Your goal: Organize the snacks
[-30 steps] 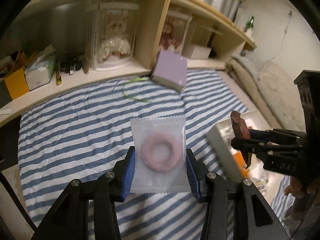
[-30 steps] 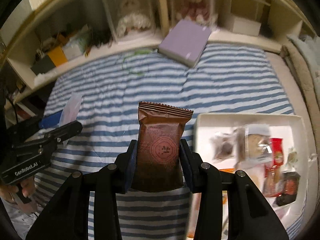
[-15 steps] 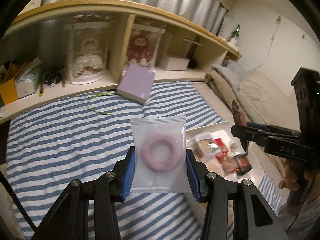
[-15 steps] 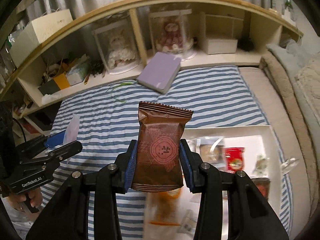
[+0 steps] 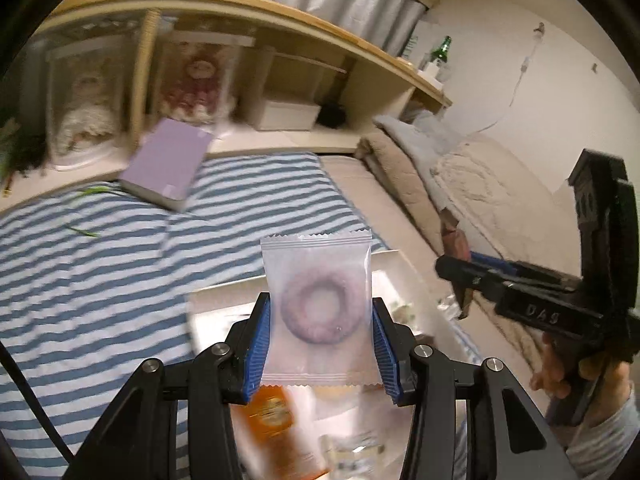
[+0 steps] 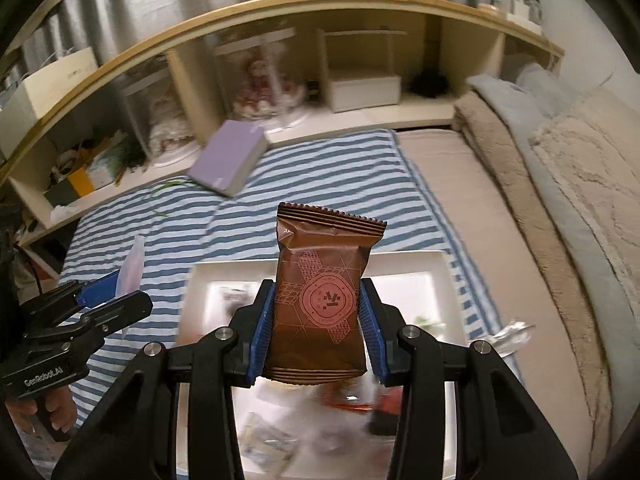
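Nearest in the left wrist view, the left hand-held gripper (image 5: 318,350) is seen pinching a clear packet with a pink ring-shaped snack (image 5: 318,312) between its blue pads. In the right wrist view, the right hand-held gripper (image 6: 318,330) is pinching a brown foil snack packet (image 6: 322,300), held upright. Directly below both, a white tray (image 6: 400,260) is seen on the striped bed cover (image 6: 320,168), with several blurred snacks already lying in it. Beyond it, a purple box (image 6: 228,158) leans at the bed's far edge, against a wooden shelf (image 6: 280,12). The carrying step appears under way; next, each packet would likely be lowered over a free part of the tray and released.
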Demonstrator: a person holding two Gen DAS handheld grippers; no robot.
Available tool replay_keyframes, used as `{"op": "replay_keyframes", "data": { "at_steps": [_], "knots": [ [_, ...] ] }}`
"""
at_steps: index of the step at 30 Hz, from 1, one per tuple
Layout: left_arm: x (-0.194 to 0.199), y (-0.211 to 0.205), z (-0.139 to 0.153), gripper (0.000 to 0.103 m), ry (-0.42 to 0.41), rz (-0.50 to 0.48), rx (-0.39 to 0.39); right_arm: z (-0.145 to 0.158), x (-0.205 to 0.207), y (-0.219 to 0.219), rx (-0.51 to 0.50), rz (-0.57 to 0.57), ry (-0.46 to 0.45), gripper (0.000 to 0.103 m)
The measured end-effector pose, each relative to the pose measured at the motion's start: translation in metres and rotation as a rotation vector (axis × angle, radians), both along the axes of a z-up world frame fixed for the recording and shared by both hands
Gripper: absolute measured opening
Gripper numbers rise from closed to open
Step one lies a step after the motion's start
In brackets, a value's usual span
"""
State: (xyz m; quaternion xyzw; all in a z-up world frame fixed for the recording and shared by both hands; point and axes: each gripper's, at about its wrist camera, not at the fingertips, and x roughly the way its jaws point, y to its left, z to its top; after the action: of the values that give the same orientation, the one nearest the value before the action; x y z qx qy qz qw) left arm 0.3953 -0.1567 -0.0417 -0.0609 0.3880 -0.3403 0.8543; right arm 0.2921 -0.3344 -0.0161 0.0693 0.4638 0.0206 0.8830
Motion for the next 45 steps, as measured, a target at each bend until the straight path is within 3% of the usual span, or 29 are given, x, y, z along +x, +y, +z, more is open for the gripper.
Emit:
{"op": "replay_keyframes", "data": {
  "at_steps": [6,17,22,24,26,27,34,38,40,44,45],
  "knots": [
    [0.025,-0.062,-0.025,0.046,0.067,-0.025,-0.037,-0.021,0.011,-0.038,0.010,-0.031,0.032,0.042],
    [0.092,-0.134,-0.092,0.046,0.308,-0.025,-0.149,-0.075,0.035,-0.087,0.148,-0.098,0.134,0.042],
    [0.111,-0.158,-0.108,0.048,0.280,-0.010,-0.102,-0.091,0.046,-0.101,0.196,-0.126,0.159,0.042],
    [0.114,-0.162,-0.109,0.055,0.261,0.002,-0.071,-0.095,0.051,-0.104,0.219,-0.130,0.167,0.042],
    [0.113,-0.164,-0.107,0.072,0.231,0.013,-0.050,-0.100,0.055,-0.107,0.240,-0.134,0.178,0.043],
    [0.113,-0.164,-0.108,0.074,0.218,0.013,-0.043,-0.101,0.057,-0.108,0.244,-0.137,0.181,0.043],
    [0.096,-0.163,-0.109,0.089,0.160,-0.015,0.066,-0.100,0.050,-0.102,0.212,-0.112,0.186,0.055],
    [0.077,-0.156,-0.102,0.101,0.154,-0.023,0.099,-0.097,0.039,-0.099,0.200,-0.098,0.181,0.077],
    [0.069,-0.152,-0.098,0.103,0.143,-0.021,0.108,-0.094,0.034,-0.097,0.182,-0.088,0.177,0.081],
    [0.051,-0.143,-0.090,0.103,0.134,-0.020,0.122,-0.086,0.023,-0.092,0.151,-0.071,0.159,0.103],
    [0.048,-0.142,-0.087,0.103,0.131,-0.021,0.124,-0.083,0.020,-0.091,0.144,-0.068,0.156,0.103]
  ]
}}
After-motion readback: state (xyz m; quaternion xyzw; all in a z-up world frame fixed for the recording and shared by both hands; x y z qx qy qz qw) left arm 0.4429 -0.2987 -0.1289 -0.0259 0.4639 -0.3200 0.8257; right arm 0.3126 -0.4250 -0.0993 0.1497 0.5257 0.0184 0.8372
